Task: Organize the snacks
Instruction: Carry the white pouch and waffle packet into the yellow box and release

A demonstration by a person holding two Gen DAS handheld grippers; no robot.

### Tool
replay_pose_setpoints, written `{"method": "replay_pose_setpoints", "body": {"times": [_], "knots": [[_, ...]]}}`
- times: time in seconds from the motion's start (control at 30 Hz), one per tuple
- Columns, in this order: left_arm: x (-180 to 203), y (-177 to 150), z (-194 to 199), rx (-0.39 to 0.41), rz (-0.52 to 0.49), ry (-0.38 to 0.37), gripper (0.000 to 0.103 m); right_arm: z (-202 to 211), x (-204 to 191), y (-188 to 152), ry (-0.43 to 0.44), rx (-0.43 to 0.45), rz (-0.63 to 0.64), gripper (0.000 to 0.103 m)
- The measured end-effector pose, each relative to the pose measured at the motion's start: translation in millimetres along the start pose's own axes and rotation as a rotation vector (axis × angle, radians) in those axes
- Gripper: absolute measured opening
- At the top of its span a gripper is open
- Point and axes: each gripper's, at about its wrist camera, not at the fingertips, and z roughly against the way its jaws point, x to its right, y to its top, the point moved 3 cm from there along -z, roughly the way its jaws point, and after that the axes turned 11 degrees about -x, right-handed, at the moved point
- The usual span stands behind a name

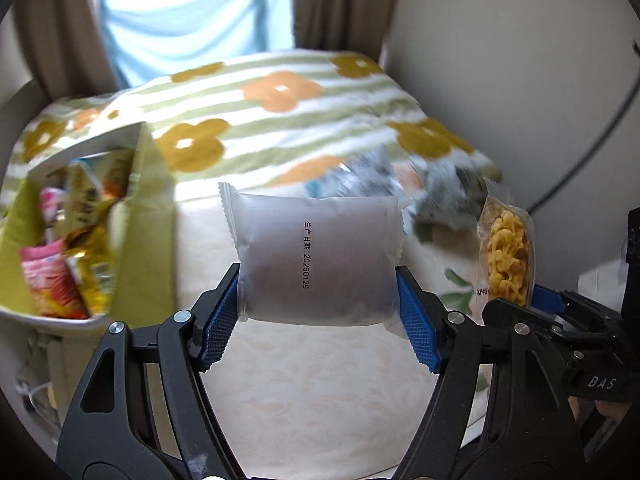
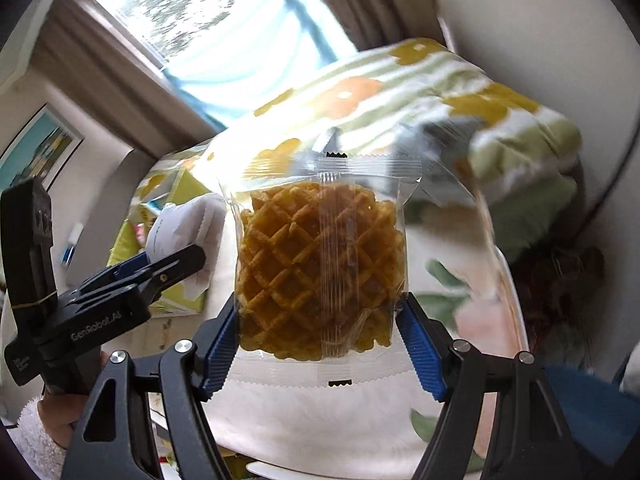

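Snacks are getting sorted here, and both hands are busy. From the left wrist view, the left hand-held gripper is pinching a frosted white snack packet between its blue pads, holding it up in the air over a cream floral bedspread. It's got a printed date line running down the middle. Off to the left a green box is sitting with a bunch of colourful snack bags stuffed inside. At the right edge the right hand-held gripper is showing up, gripping a clear bag of yellow waffle crisps. A flowery striped blanket is lying behind, with a couple of blurry silvery packets on it.

From the right wrist view, the right hand-held gripper is squeezing the waffle crisps bag upright by its sides. The left hand-held gripper is hanging at the left with the white packet, near the green box.
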Motion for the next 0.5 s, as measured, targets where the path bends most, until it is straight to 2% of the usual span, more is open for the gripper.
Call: {"method": "replay_pose_setpoints", "body": {"times": [0.27, 0.5], "knots": [[-92, 13, 40, 0.097, 0.129, 0.054, 0.070, -14, -81, 34, 0.057, 0.003, 0.171, 0.071], [-192, 13, 62, 0.115, 0.193, 0.075, 0.070, -44, -178, 58, 0.095, 0.014, 0.273, 0.071]]}}
